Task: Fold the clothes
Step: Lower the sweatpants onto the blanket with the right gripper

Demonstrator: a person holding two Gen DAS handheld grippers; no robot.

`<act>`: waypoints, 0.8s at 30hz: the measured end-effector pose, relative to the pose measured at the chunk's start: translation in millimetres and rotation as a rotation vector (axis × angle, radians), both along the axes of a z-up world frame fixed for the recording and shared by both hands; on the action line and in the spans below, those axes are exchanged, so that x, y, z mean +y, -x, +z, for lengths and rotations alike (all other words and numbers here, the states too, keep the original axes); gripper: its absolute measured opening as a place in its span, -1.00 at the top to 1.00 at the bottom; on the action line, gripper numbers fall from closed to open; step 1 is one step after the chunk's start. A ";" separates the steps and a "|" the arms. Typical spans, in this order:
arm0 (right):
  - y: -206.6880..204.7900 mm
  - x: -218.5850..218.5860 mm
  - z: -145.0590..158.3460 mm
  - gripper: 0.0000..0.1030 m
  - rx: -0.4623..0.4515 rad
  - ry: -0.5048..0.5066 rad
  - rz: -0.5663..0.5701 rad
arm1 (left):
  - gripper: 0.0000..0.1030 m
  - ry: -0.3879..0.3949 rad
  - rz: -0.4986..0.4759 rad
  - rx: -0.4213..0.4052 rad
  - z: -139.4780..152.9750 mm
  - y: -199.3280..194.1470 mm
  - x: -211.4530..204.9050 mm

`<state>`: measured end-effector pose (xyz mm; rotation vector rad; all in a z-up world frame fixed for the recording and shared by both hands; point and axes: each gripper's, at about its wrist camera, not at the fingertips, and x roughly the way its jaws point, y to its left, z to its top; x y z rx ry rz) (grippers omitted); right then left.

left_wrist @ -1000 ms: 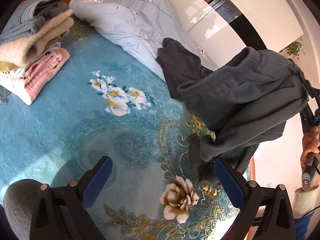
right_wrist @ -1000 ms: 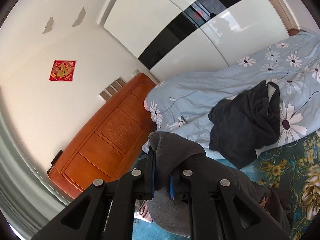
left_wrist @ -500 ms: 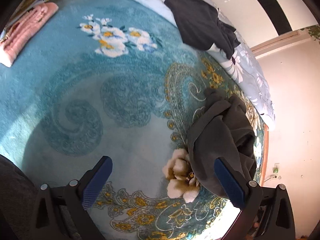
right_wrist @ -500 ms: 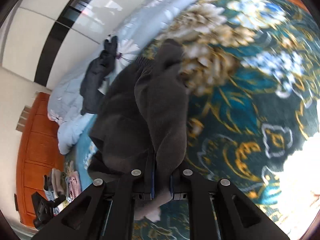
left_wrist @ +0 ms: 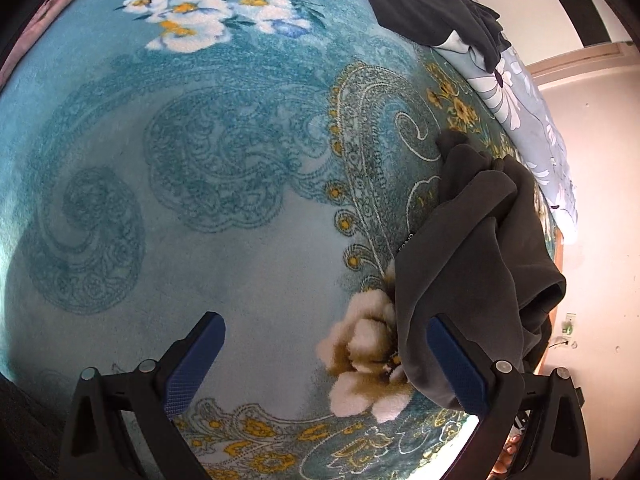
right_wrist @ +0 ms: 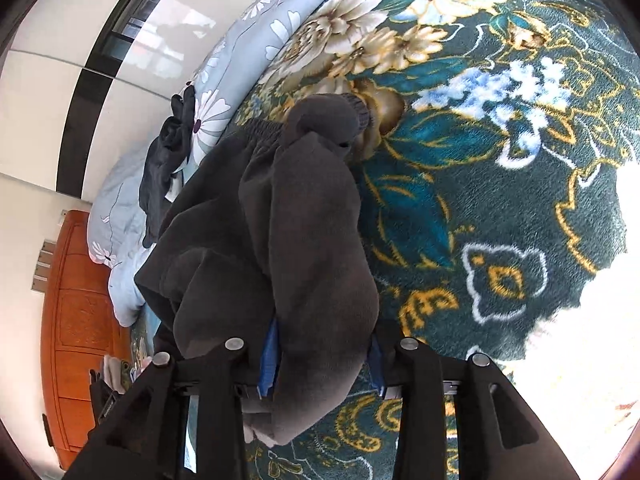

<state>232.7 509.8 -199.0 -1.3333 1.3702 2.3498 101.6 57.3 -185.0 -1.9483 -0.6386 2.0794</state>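
We see a dark grey, soft fleece garment (right_wrist: 304, 216) lying crumpled on the teal floral blanket (left_wrist: 224, 184), near its edge. It is bunched into thick rolled folds, with a gathered elastic band showing at its far end and a ribbed cuff beside it. In the left wrist view it (left_wrist: 472, 264) drapes over a cream flower on the blanket. Farther off we see a second, darker garment (right_wrist: 164, 168) heaped on the pale blue daisy-print quilt (right_wrist: 248, 36).

A teal floral blanket (left_wrist: 224, 184) lies beside a pale-blue daisy quilt (right_wrist: 120, 216).
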 end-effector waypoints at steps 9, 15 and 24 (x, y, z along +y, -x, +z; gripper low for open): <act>9.7 40.3 11.3 -0.08 0.011 -0.033 -0.074 | -0.96 0.083 -0.116 0.045 -16.3 20.4 57.8; 39.5 49.0 -2.5 -0.08 0.018 0.002 -0.097 | -0.63 0.050 -0.144 0.062 -20.3 22.3 70.6; 62.5 40.8 -26.4 -0.07 -0.021 0.101 -0.185 | -0.33 -0.013 -0.062 0.016 -29.4 17.8 52.2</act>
